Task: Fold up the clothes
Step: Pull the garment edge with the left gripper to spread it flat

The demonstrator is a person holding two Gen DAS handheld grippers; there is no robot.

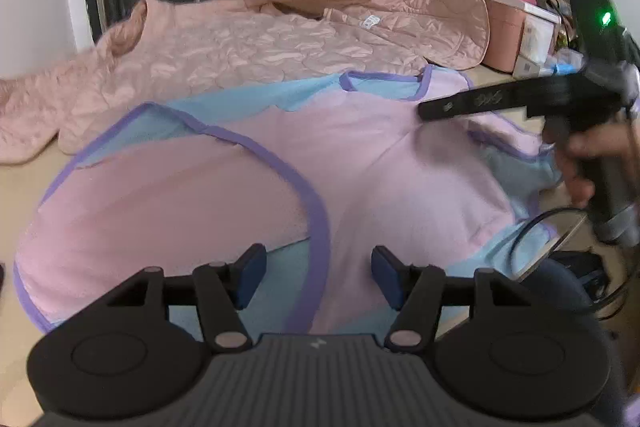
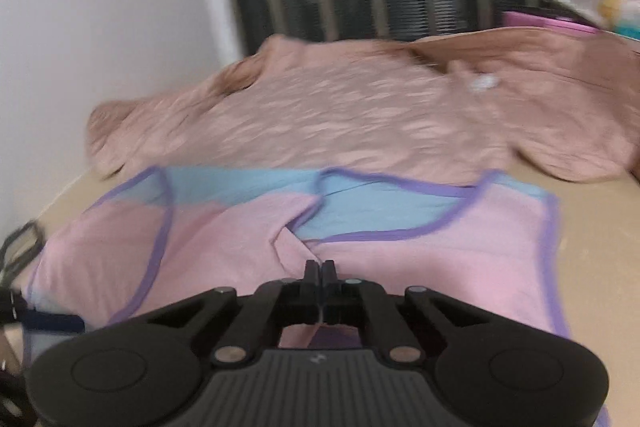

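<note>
Tabletop [image 1: 24, 183]: storage box [image 1: 516, 39] under clutter

The left matte-black plastic tool [image 1: 319, 277] has a ribbed grey housing, two round discs, silver pivot pins and blue fingertip pads [image 1: 251, 273]; the right black tool [image 2: 319, 273] has black fingertips.

Soft daylight, right-wrist motion blur, fisheye

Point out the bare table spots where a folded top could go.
Bare table shows right of the pink top; a smaller strip lies left, below the quilted jacket. The far right corner is crowded with boxes.
</note>
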